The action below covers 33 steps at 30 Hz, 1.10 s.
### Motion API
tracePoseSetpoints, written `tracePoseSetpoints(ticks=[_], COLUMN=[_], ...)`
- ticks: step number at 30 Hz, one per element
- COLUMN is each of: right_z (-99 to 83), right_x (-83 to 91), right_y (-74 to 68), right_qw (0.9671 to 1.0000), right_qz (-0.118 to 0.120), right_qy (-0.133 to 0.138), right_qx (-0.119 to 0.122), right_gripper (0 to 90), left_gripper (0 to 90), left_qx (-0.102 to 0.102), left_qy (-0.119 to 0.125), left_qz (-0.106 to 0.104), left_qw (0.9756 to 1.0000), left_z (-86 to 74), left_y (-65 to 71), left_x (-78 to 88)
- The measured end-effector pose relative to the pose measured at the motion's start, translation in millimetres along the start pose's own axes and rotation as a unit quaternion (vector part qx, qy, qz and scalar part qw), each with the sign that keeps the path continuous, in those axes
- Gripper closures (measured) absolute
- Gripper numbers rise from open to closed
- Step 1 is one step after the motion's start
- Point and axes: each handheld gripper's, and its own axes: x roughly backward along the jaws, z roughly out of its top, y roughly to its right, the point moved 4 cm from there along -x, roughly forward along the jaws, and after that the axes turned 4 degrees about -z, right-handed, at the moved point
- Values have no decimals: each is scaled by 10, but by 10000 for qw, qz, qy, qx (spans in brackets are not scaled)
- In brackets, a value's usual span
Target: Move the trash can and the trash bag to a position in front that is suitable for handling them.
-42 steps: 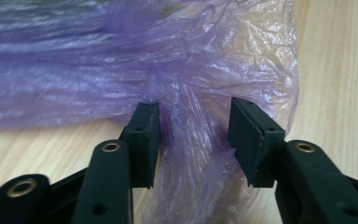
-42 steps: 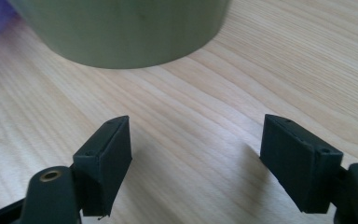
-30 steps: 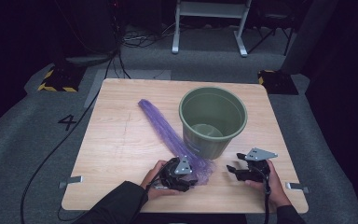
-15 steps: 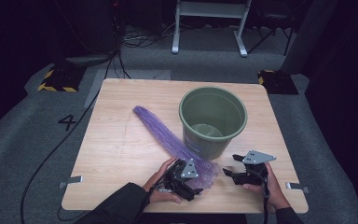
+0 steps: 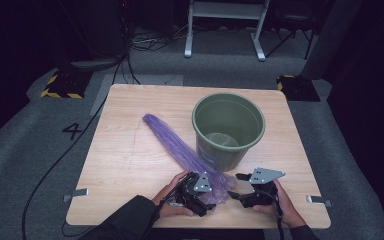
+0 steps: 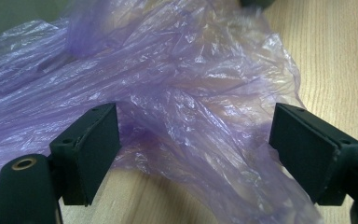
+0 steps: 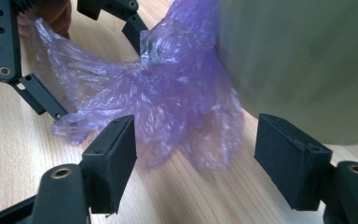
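A long crumpled purple plastic bag (image 5: 180, 145) lies slantwise on the wooden table (image 5: 130, 165), and its near end reaches down between my two grippers. My left gripper (image 5: 209, 204) sits at that end. Its jaws have just been opening and now stand open, with loose plastic (image 6: 182, 79) lying between the pads (image 6: 98, 144), which do not press on it. My right gripper (image 5: 234, 186) is open just right of the bag's end and faces it. In the right gripper view the bag (image 7: 168, 93) lies ahead of the open jaws (image 7: 196, 149), with the left gripper (image 7: 91, 65) behind it.
A green plastic bucket (image 5: 228, 127) stands upright beside the bag, just beyond the grippers; its wall (image 7: 298, 60) rises close on the right in the right gripper view. Bare tabletop stretches to the left. A hand and dark sleeve come in over the front edge.
The left gripper's jaws opened wider over the bag's near end. The right gripper moved left towards that end. The bag's far end shifted a little left and nearer.
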Motion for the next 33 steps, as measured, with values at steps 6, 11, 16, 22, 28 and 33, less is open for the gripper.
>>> tracePoseSetpoints(ticks=[6, 11, 16, 22, 28, 33], right_z=[-9, -44, -104, -164, -267, -314], right_x=[-129, -158, -135, -56, 65, 128], right_y=[-48, -17, 65, 209, 418, 530], right_qw=[9998, 9997, 9997, 9997, 9982, 9968], right_qz=[42, -50, -141, -240, -557, -724], right_qy=[-119, -90, -137, -76, -61, -56], right_qx=[144, 219, 156, -16, -210, -338], right_gripper=[587, 862, 900, 900, 900, 896], left_gripper=[160, 161, 157, 157, 158, 158], left_qx=[-48, -60, -82, -186, -223, 46], left_qy=[56, 83, 135, 262, 195, 169], left_qz=[-12, 27, 15, 22, 668, 1043], left_qw=[10000, 9999, 9999, 9995, 9973, 9944], left_z=[6, 4, -17, -45, -217, -438], left_y=[5, 9, -1, -53, -277, -482], left_x=[17, 54, 140, 327, 668, 908])
